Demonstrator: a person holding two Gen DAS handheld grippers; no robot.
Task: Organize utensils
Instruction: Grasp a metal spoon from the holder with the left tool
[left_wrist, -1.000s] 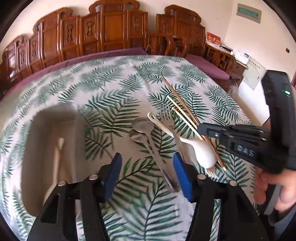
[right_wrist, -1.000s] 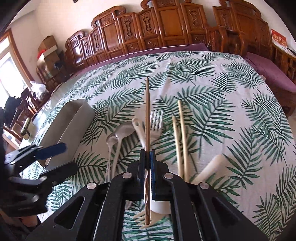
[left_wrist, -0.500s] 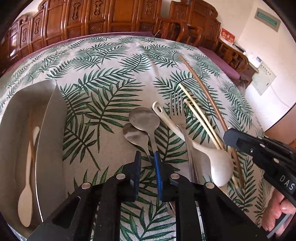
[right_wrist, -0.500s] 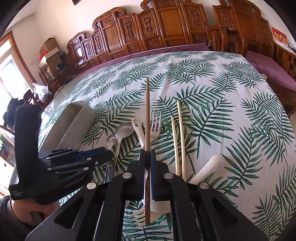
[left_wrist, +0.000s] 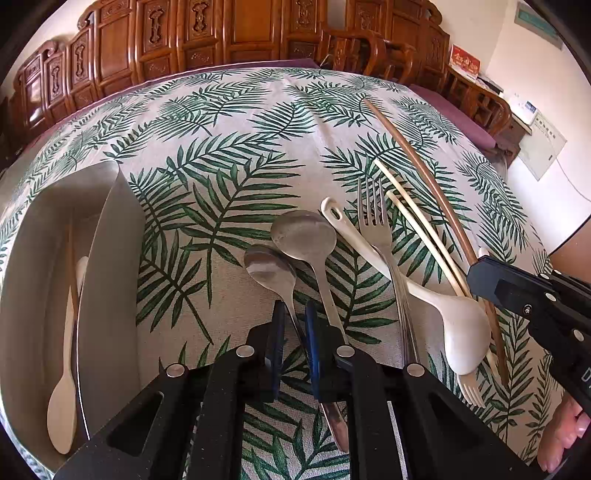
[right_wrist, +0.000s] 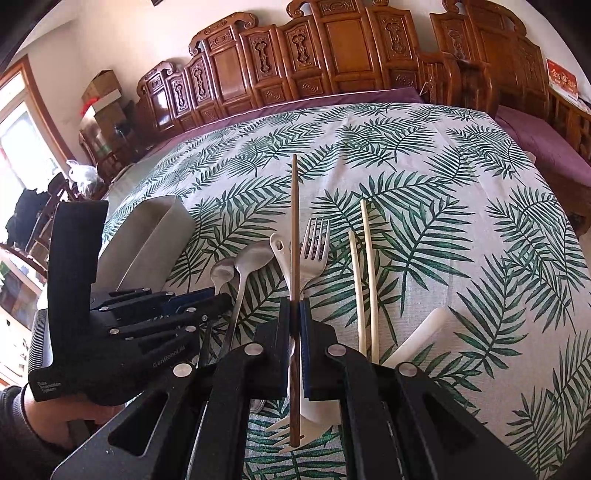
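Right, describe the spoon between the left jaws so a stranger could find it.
On the palm-leaf tablecloth, right of the grey tray, two metal spoons lie side by side. It is the smaller metal spoon, its bowl nearer the tray, its handle between the closing jaws.

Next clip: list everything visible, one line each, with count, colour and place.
Metal spoons: two, silver, centre; the smaller one's handle lies between the closing left jaws.
Metal fork: one, silver, right of the spoons.
White plastic ladle spoon: one, crossing the fork.
Pale chopsticks: two, cream, right.
Brown wooden chopstick: one, clamped.
Grey tray: one, left, holding a cream spoon.
Leaf-print tablecloth: one, green and white.
Left gripper: black.
Right gripper: black.
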